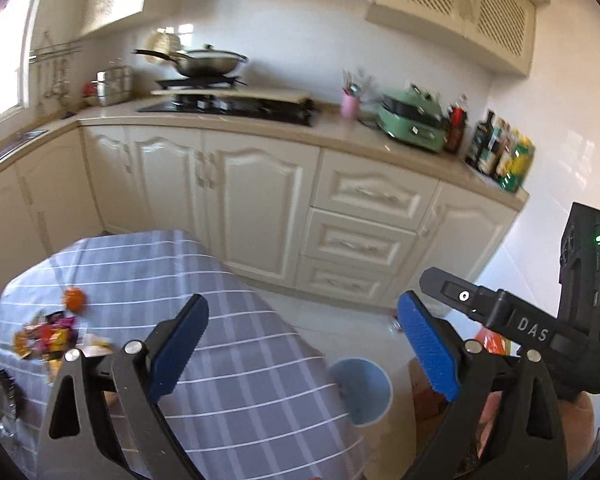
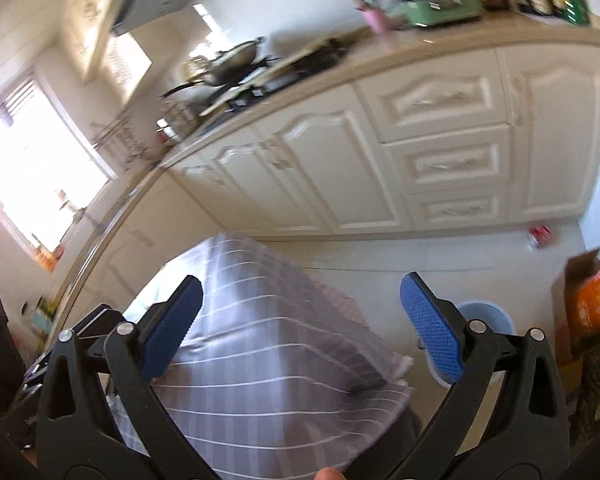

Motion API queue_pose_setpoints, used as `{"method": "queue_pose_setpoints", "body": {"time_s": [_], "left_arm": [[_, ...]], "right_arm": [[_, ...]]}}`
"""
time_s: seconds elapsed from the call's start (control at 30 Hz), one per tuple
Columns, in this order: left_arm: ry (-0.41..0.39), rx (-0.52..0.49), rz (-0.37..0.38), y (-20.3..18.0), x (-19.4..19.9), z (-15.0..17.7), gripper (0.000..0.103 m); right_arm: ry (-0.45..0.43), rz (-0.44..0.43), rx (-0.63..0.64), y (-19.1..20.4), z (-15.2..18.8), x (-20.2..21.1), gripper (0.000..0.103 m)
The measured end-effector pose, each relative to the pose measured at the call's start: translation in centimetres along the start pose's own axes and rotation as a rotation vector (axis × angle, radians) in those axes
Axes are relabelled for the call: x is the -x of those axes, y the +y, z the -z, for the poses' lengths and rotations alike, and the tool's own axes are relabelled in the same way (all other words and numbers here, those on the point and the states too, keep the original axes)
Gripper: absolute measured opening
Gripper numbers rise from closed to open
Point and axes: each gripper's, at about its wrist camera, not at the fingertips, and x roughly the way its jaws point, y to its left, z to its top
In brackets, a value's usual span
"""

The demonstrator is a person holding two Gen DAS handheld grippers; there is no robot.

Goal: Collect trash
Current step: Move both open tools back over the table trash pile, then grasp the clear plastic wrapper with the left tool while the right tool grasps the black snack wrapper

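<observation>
Colourful snack wrappers [image 1: 46, 338] and an orange peel or fruit [image 1: 74, 299] lie at the left of a table under a blue-grey striped cloth [image 1: 236, 360]. A pale blue bin [image 1: 364, 388] stands on the floor by the table's right corner; it also shows in the right wrist view [image 2: 486, 316]. My left gripper [image 1: 300, 348] is open and empty above the table's right part. My right gripper [image 2: 300, 320] is open and empty above the cloth [image 2: 268, 364]; its body [image 1: 540, 328] shows at right in the left wrist view.
Cream kitchen cabinets [image 1: 260, 200] with a hob and wok [image 1: 204, 62] run along the far wall. A green appliance [image 1: 414, 116] and bottles [image 1: 500, 152] stand on the counter. A cardboard box with orange packaging [image 2: 592, 300] stands on the floor at right.
</observation>
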Motion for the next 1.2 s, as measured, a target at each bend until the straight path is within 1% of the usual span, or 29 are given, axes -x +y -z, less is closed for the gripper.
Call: {"method": "queue_pose_setpoints", "body": {"time_s": [0.23,0.4,0.6,0.73,0.87,0.9,0.97,1.1,1.2], "left_arm": [[-0.088,0.054,-0.118,6.1,5.5,1.1,0.093],[-0.141,0.081,-0.245,10.7,9.7,2.8,0.093],[-0.150,0.124,-0.385,15.6,13.1,5.7,0.093],[-0.155,0.183,-0.479,19.2,15.4,8.7,0.093],[-0.124,0.257,-0.566,22.7,16.3,11.8,0.093],[-0.100,0.283,-0.587,23.8,16.1,12.9,0.093],[-0.057,0.333,-0.607,25.6,15.7,14.6,0.093],[0.011,0.430,-0.614,29.1,14.4,17.4,0.093],[0.038,0.470,-0.595,30.5,12.7,18.1,0.093]], "right_arm": [[0.014,-0.103,0.098,7.2,0.5,-0.9,0.097],[0.042,-0.176,0.192,12.4,1.5,-2.0,0.097],[0.099,-0.254,0.309,18.7,4.0,-3.5,0.097],[0.154,-0.300,0.386,22.8,6.5,-4.6,0.097],[0.219,-0.325,0.467,26.2,9.1,-6.3,0.097],[0.237,-0.330,0.486,27.0,9.9,-6.8,0.097],[0.272,-0.336,0.517,28.2,11.1,-7.7,0.097],[0.330,-0.347,0.562,30.2,13.3,-9.5,0.097],[0.365,-0.350,0.587,31.2,14.4,-10.6,0.097]]}}
